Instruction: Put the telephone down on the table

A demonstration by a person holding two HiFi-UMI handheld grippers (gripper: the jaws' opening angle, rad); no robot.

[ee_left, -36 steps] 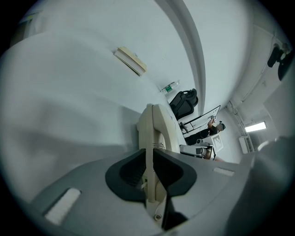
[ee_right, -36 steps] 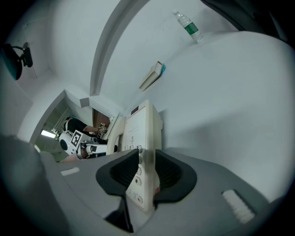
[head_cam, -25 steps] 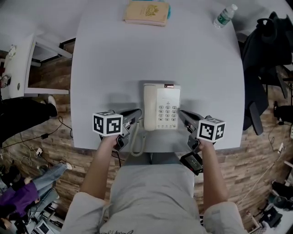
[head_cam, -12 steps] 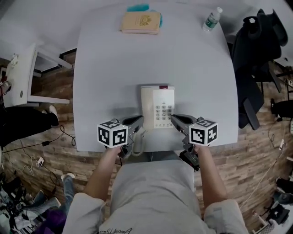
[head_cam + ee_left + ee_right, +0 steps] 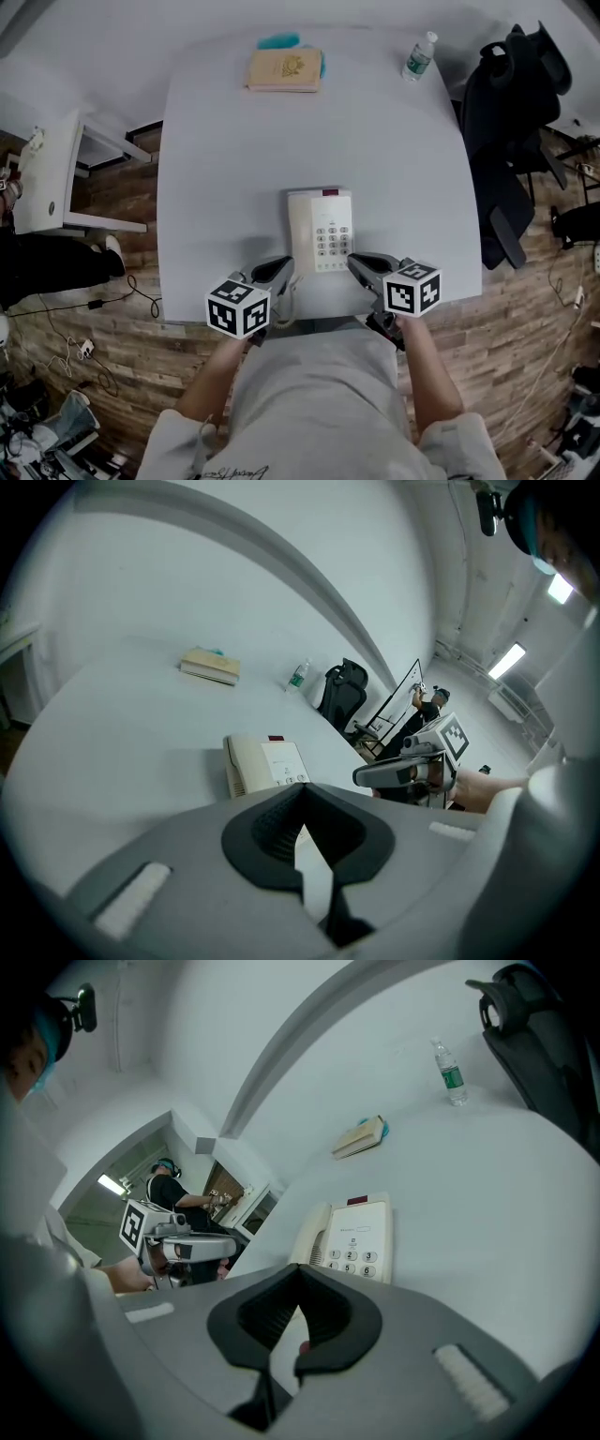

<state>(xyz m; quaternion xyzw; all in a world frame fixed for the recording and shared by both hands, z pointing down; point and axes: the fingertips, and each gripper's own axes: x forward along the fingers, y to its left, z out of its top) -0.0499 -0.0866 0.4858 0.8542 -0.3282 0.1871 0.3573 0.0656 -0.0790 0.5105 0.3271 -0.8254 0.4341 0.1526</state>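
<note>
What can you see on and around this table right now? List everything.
table: one, white, centre
telephone: one, cream, on table near its front edge
book: one, tan, far edge
bottle: one, clear, green label, far right corner
chair: one, black, right of table
cabinet: one, white, left of table
left gripper: one, grey, jaws shut, empty, left of telephone
right gripper: one, grey, jaws shut, empty, right of telephone

Shows a tan book (image 5: 284,70) lying flat on something blue (image 5: 278,41) at the far side. To its right, well apart, an upright water bottle (image 5: 419,56). Further right, a black chair (image 5: 511,141). At left, a white cabinet (image 5: 56,178) on wooden floor (image 5: 112,309), with cables (image 5: 66,300) trailing nearby.
</note>
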